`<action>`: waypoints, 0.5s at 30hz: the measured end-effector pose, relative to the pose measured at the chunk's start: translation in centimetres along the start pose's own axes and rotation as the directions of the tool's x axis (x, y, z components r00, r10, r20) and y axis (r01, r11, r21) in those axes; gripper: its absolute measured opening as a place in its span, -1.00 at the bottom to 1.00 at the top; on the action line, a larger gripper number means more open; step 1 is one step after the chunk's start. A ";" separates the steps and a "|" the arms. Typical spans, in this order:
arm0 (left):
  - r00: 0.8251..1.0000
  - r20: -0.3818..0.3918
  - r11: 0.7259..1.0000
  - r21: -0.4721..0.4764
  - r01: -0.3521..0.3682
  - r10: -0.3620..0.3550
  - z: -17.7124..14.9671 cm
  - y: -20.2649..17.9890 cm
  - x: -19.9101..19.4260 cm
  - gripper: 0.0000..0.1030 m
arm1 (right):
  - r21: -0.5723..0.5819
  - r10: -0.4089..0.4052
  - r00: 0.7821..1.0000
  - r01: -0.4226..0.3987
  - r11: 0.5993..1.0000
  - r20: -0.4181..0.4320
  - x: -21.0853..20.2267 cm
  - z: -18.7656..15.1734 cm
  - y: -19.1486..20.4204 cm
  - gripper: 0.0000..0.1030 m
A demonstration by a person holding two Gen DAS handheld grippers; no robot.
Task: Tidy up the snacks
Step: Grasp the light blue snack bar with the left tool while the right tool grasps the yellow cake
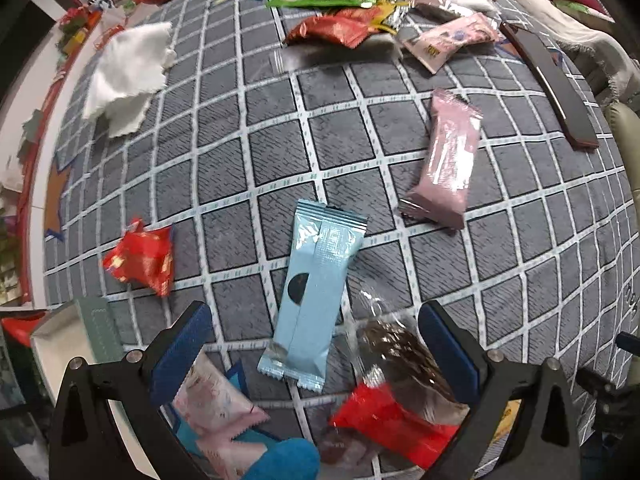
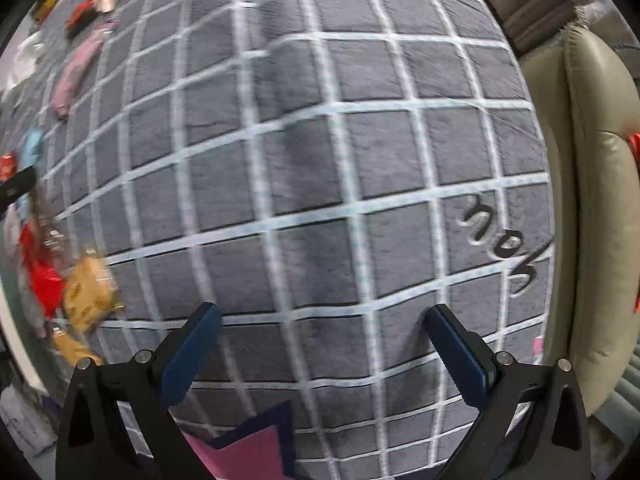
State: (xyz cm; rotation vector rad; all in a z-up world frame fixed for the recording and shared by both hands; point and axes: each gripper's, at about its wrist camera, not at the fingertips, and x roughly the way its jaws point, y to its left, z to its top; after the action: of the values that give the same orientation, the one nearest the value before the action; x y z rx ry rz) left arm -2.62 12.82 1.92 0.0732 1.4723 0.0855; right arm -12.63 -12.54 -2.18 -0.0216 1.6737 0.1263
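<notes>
In the left wrist view, a torn red wrapper (image 1: 140, 256) lay on the grey grid-patterned mat (image 1: 248, 92) off to the left, well apart from the left gripper (image 1: 320, 320). That gripper's jaws stood spread wide, gripping nothing. Between them and just ahead lay a light-blue snack packet (image 1: 312, 296), seam side up. Its long axis ran nearly along the gripper's forward direction, tilted slightly to the right at the far end, so the jaws straddled its width; I judged it the likeliest next pick, needing only a short forward reach and little or no wrist turn. Close by the right finger (image 1: 450, 344) sat a clear packet with a dark snack (image 1: 404, 356) resting partly over a red packet (image 1: 392, 420); whether the finger touched it could not be told. Farther right and ahead lay a pink snack packet (image 1: 448, 160), also lengthwise, and beyond it a pile of mixed snacks (image 1: 360, 12).

The right gripper (image 2: 320, 344) was likewise released and empty, hovering over bare mat, with the snacks far to its left, blurred at the frame edge; a yellow packet (image 2: 86, 296) was the nearest. So the left hand was much the nearer to the blue packet. The right wrist view alone showed a beige cushioned seat (image 2: 592, 200) beside the mat; only the left showed the packets clearly.
</notes>
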 end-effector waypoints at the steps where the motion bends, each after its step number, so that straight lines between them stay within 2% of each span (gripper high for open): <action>1: 1.000 -0.009 1.000 -0.002 0.008 -0.008 0.2 0.2 0.5 1.00 | -0.016 0.011 1.000 -0.011 1.000 0.006 -0.3 0.2 0.8 1.00; 4: 0.999 -0.026 1.000 -0.009 0.027 -0.027 1.1 0.3 1.9 1.00 | -0.050 0.052 0.999 -0.052 0.997 0.000 -0.7 1.0 2.9 1.00; 7: 0.998 -0.027 0.998 -0.018 0.053 -0.053 1.8 1.3 3.7 1.00 | -0.037 0.104 0.995 -0.104 0.994 -0.012 -1.1 1.9 4.9 1.00; 10: 0.994 -0.019 0.991 -0.074 0.107 -0.109 0.6 3.1 3.9 1.00 | -0.036 0.114 0.993 -0.115 0.993 -0.023 -0.9 2.6 6.9 1.00; 11: 0.994 -0.011 0.991 -0.074 0.109 -0.110 -0.8 3.7 4.1 1.00 | -0.040 0.107 0.994 -0.108 0.993 -0.026 -0.8 2.8 7.6 1.00; 13: 0.994 0.002 0.992 -0.069 0.108 -0.109 -1.1 4.2 4.4 1.00 | -0.032 0.109 0.993 -0.111 0.993 -0.044 -0.5 3.2 8.6 1.00; 15: 0.994 -0.019 0.992 -0.067 0.108 -0.110 -1.1 4.3 4.8 1.00 | 0.017 0.128 0.990 -0.127 0.992 -0.053 -0.5 3.3 9.0 1.00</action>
State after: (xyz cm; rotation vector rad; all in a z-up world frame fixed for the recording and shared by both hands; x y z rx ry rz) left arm -3.34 17.60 -2.49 -0.0615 1.4920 0.0460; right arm -10.07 -3.32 -1.39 0.0931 1.7298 0.2129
